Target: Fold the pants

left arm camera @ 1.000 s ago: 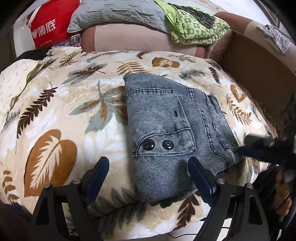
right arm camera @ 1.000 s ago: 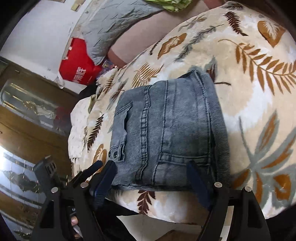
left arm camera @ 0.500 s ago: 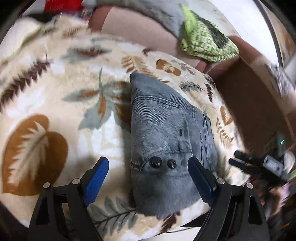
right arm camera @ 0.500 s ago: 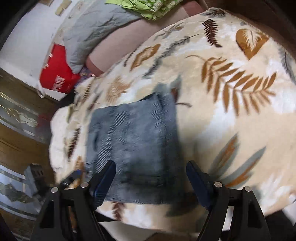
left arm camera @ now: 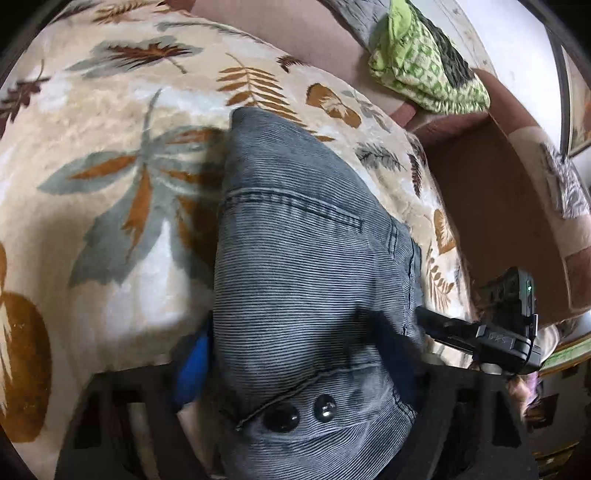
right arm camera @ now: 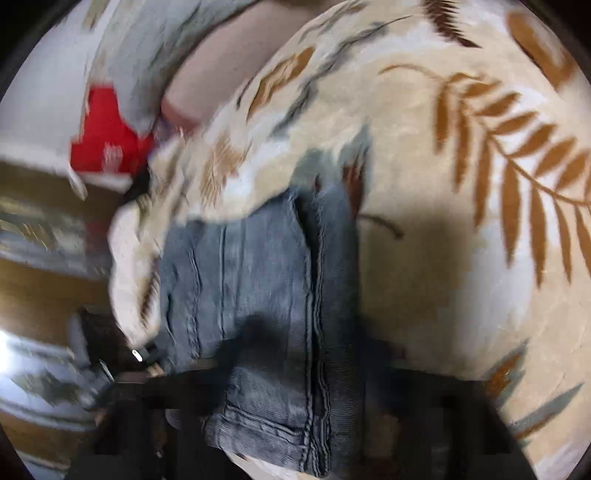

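Folded pants [left arm camera: 310, 280] fill the lower centre, on the leaf-print blanket [left arm camera: 110, 122]; both grippers' jaws straddle them (grip unclear, blurred).

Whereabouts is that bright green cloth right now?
The green cloth shows only in the left wrist view, at the upper right. It is heaped on the pinkish sofa back behind the leaf-print blanket, well beyond the folded grey pants.

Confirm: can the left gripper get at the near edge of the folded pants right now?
Probably yes. The left gripper straddles the near edge of the folded pants, its blue pad on one side and the other finger opposite, jaws apart. Nothing lies on top there.
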A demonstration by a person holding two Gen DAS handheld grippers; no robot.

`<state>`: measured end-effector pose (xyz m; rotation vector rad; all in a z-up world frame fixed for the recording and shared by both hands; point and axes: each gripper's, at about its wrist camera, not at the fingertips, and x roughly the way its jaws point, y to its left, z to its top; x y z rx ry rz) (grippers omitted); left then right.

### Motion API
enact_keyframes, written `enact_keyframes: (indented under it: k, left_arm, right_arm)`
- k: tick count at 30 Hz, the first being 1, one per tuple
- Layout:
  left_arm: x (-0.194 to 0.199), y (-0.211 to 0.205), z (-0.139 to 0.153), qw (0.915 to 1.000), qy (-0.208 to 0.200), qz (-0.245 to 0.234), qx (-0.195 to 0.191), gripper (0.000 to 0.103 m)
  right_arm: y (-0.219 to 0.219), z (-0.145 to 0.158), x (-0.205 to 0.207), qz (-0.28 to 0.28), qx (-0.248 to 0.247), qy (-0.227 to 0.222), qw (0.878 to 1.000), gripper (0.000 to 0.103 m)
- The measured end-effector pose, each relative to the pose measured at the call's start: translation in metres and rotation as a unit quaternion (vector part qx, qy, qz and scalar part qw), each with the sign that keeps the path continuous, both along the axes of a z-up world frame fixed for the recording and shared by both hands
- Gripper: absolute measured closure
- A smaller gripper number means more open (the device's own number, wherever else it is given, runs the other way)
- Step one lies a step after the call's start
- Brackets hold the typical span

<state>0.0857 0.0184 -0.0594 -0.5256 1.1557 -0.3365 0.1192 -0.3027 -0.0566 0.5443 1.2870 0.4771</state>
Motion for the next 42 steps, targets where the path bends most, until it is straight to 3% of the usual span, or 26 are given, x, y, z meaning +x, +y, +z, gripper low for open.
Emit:
enact_keyframes:
  k: [2,3,5,7,15,18,21,24,25,26,28,30,32,35,37,39,40,42]
  left_arm:
    - [-0.001,-0.006,0.002,0.9995,-0.004,-0.002,0.033,0.051]
    - [-0.002,-0.006,0.002,0.9993,-0.007,-0.002,0.037,0.055]
    - [-0.004,-0.008,0.009,0.9987,-0.017,-0.008,0.048,0.077]
    - [-0.007,-0.008,0.019,0.9968,-0.035,-0.011,0.071,0.082]
    - [-0.01,0.008,0.087,0.9848,-0.142,-0.001,0.1,0.084]
    - [0.007,0.029,0.099,0.9829,-0.155,0.016,0.098,0.084]
    - [0.031,0.043,0.089,0.983,-0.146,0.024,0.109,0.083]
    - [0.054,0.049,0.06,0.9847,-0.118,0.031,0.125,0.076]
    - [0.06,0.049,0.046,0.9851,-0.096,0.035,0.139,0.068]
    - [0.064,0.051,0.033,0.9855,-0.074,0.039,0.148,0.052]
    - [0.065,0.055,0.017,0.9828,-0.046,0.063,0.167,0.037]
    - [0.052,0.058,0.027,0.9814,-0.057,0.075,0.167,0.033]
    - [0.032,0.057,0.048,0.9783,-0.086,0.081,0.17,0.027]
    - [-0.004,0.051,0.07,0.9628,-0.148,0.095,0.206,0.015]
    - [-0.006,0.044,0.06,0.9546,-0.15,0.086,0.242,0.014]
    - [0.003,0.033,0.03,0.9523,-0.1,0.062,0.281,0.014]
    - [0.007,0.031,0.019,0.954,-0.083,0.052,0.283,0.014]
    - [0.005,0.033,0.022,0.9552,-0.092,0.064,0.274,0.014]
  right_arm:
    - [0.013,0.001,-0.002,0.019,-0.044,-0.008,0.999,0.07]
    - [0.013,0.002,-0.002,0.017,-0.047,-0.008,0.999,0.072]
    - [0.015,0.007,-0.002,0.014,-0.052,-0.013,0.998,0.085]
    - [0.028,0.021,-0.009,0.029,-0.082,-0.042,0.995,0.09]
    - [0.066,0.099,-0.013,0.035,-0.091,-0.149,0.984,0.091]
    - [0.075,0.115,0.005,0.03,-0.071,-0.175,0.982,0.091]
    - [0.094,0.114,0.029,0.033,-0.06,-0.188,0.98,0.091]
    - [0.107,0.092,0.049,0.031,-0.059,-0.169,0.983,0.091]
    - [0.112,0.079,0.054,0.039,-0.077,-0.158,0.984,0.087]
    - [0.118,0.063,0.059,0.044,-0.1,-0.139,0.984,0.086]
    - [0.127,0.038,0.061,0.045,-0.149,-0.11,0.982,0.064]
    - [0.134,0.034,0.054,0.054,-0.194,-0.122,0.972,0.054]
    - [0.135,0.051,0.036,0.052,-0.209,-0.158,0.964,0.051]
    - [0.129,0.079,0.007,0.029,-0.218,-0.212,0.952,0.043]
    - [0.129,0.08,-0.011,0.028,-0.224,-0.233,0.946,0.033]
    - [0.136,0.06,-0.011,0.038,-0.245,-0.213,0.945,0.033]
    - [0.143,0.035,-0.006,0.065,-0.256,-0.171,0.949,0.033]
    - [0.14,0.021,-0.006,0.062,-0.254,-0.156,0.952,0.033]
